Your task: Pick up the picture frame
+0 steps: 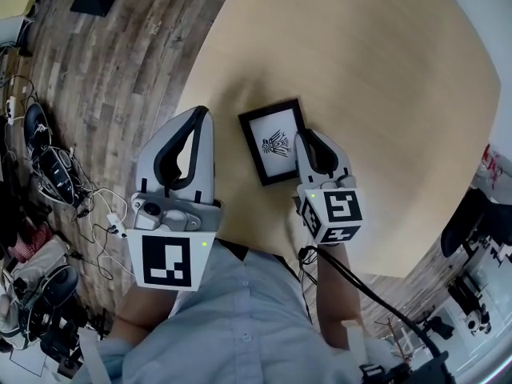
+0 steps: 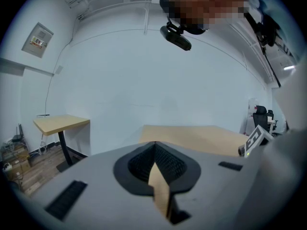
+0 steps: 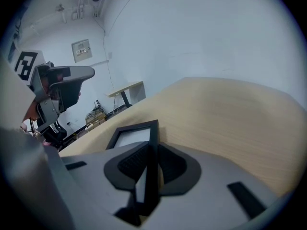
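A black picture frame [image 1: 272, 142] with a white print lies flat on the light wooden table [image 1: 384, 70]. My right gripper [image 1: 308, 137] sits at the frame's right edge. In the right gripper view the frame [image 3: 132, 135] stands edge-on between the jaws of the right gripper [image 3: 152, 147], and both pads press on that edge. My left gripper [image 1: 202, 112] hovers left of the frame over the table's curved edge. In its own view the left gripper [image 2: 154, 145] has its tips meeting with nothing between them.
Wooden floor [image 1: 120, 54] lies left of the table, with cables and shoes [image 1: 48, 166] scattered on it. A dark office chair [image 1: 472, 222] stands at the right. A small desk [image 2: 60, 123] stands by the white wall.
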`<state>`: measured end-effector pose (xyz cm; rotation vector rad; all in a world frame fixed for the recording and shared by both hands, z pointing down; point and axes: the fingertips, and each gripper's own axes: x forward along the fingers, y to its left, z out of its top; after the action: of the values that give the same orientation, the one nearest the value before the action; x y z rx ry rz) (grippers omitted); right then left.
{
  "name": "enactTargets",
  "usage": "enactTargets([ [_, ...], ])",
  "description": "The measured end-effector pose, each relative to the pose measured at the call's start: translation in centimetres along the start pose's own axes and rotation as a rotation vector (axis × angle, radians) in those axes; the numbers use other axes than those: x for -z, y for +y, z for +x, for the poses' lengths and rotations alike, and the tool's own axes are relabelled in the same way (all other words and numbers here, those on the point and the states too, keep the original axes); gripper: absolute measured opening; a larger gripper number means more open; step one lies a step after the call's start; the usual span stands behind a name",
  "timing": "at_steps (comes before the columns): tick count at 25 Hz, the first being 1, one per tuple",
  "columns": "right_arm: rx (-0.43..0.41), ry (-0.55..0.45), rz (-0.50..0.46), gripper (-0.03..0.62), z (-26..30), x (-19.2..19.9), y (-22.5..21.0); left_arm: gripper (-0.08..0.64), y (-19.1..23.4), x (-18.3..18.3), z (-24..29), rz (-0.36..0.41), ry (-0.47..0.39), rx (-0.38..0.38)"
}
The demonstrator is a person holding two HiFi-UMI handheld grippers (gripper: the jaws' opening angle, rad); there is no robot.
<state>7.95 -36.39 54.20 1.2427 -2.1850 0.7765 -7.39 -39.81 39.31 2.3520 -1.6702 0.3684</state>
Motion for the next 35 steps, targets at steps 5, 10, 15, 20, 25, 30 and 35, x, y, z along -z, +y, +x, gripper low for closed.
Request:
enactTargets([
  [5,0.015,-0.055,-0.005,0.061,-0.7,-0.9,0.1,0.002,-0.1,-0.2,-1.0,0.006,-0.013,-0.008],
  [10,0.029,-0.132,0.005,0.061,-2.2,-2.6,0.0,0.002,-0.7,-1.0,-1.6,0.022,-0.043,-0.003],
  [15,0.036,-0.237,0.023,0.061,-4.7,-5.5,0.4,0.002,-1.8,-1.6,-2.7,0.017,-0.061,0.003],
  [20,0.04,-0.399,-0.008,0.061,-8.6,-9.8,1.5,0.002,-2.2,-4.5,-4.2,0.042,-0.153,-0.005],
  [25,0.058,-0.584,-0.046,0.061,-13.9,-14.2,2.7,0.002,-2.8,-7.5,-6.3,0.066,-0.253,-0.011],
  [30,0.079,-0.745,-0.092,0.061,-20.0,-17.2,3.7,0.002,-4.8,-10.9,-7.9,0.11,-0.342,0.009],
  [35,0.11,-0.844,-0.131,0.061,-23.2,-18.9,4.6,0.002,-5.9,-13.3,-9.0,0.127,-0.416,0.03],
])
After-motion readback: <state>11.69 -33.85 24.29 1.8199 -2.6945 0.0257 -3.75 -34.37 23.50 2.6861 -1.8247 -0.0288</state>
